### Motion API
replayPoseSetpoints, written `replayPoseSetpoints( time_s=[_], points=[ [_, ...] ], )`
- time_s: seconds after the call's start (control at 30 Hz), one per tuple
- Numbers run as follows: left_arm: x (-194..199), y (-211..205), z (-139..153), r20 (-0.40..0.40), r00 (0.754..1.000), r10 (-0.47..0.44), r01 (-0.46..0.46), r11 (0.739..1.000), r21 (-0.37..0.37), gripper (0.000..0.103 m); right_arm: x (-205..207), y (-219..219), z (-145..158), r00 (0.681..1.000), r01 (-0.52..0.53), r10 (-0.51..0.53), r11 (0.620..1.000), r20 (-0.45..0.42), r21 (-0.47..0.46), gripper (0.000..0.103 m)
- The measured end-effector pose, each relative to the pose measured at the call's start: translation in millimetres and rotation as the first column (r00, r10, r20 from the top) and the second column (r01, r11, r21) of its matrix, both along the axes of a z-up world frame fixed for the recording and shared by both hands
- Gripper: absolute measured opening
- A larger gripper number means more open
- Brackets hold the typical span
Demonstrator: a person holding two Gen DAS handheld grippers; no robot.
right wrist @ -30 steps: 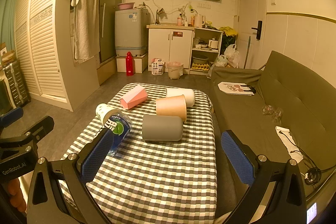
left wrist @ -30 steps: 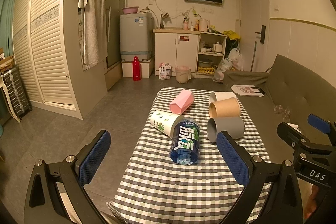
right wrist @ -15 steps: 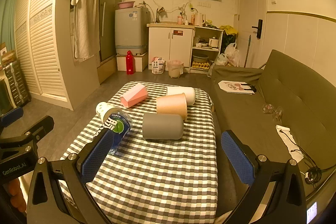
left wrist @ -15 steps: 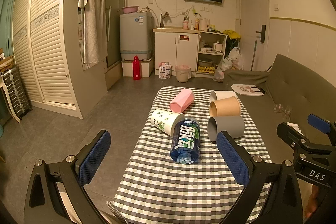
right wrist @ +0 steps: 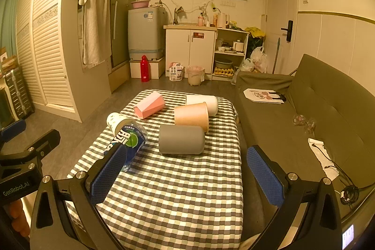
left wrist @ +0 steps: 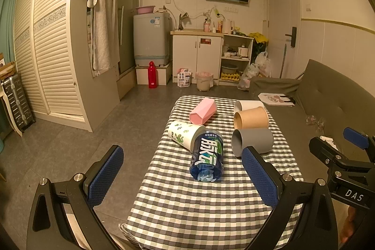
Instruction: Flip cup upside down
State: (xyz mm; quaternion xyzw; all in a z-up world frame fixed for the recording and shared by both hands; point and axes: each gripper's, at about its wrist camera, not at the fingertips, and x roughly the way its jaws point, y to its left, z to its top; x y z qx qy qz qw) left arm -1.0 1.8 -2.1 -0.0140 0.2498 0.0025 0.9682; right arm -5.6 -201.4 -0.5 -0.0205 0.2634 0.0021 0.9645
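Several cups lie on their sides on a checked tablecloth [left wrist: 201,207] [right wrist: 178,193]: a grey cup [left wrist: 253,141] [right wrist: 181,139], a tan cup [left wrist: 250,117] [right wrist: 192,113], a white cup [left wrist: 248,105] [right wrist: 202,102], a pink faceted cup [left wrist: 203,110] [right wrist: 150,104], a white leaf-print cup [left wrist: 184,134] [right wrist: 116,122] and a blue-labelled clear cup [left wrist: 207,156] [right wrist: 127,142]. My left gripper [left wrist: 182,175] is open and empty at the table's near end. My right gripper [right wrist: 187,175] is open and empty, nearest the grey cup.
A dark green sofa [left wrist: 332,104] [right wrist: 316,109] runs along the table's right side. Bare floor [left wrist: 82,144] lies to the left. Kitchen cabinets [left wrist: 196,57], a washing machine [left wrist: 151,39], a red bottle [left wrist: 151,74] and a bin [left wrist: 204,83] stand at the back.
Both grippers have drifted very slightly; the cups have not moved and nothing was grasped.
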Motion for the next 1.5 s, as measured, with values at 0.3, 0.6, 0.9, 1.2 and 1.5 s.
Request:
replayPoseSetpoints(
  time_s=[0.3,0.6,0.9,1.2,1.5],
  points=[
    [2,-2,-11,-0.013,1.0,-0.002,0.002,1.0,-0.001,0.103,4,-1,1,1.0,0.004,-0.004,1.0,-0.016,-0.001,0.103],
    [17,-2,-19,-0.051,0.999,0.0,0.0,1.0,-0.003,0.103,14,-2,-4,0.999,0.009,-0.009,1.0,-0.05,0.0,0.103],
    [42,4,-37,-0.116,0.993,0.028,-0.026,1.0,0.012,0.103,41,-14,-14,0.996,-0.022,0.017,0.998,-0.084,-0.06,0.103],
    [84,4,-52,-0.183,0.981,0.071,-0.071,0.997,0.007,0.103,113,-13,-34,0.943,-0.31,0.253,0.905,-0.217,-0.292,0.103],
    [109,-3,-72,-0.232,0.971,0.063,-0.062,0.998,0.011,0.103,175,25,-83,0.812,-0.577,0.423,0.685,-0.403,-0.445,0.102]
  ],
)
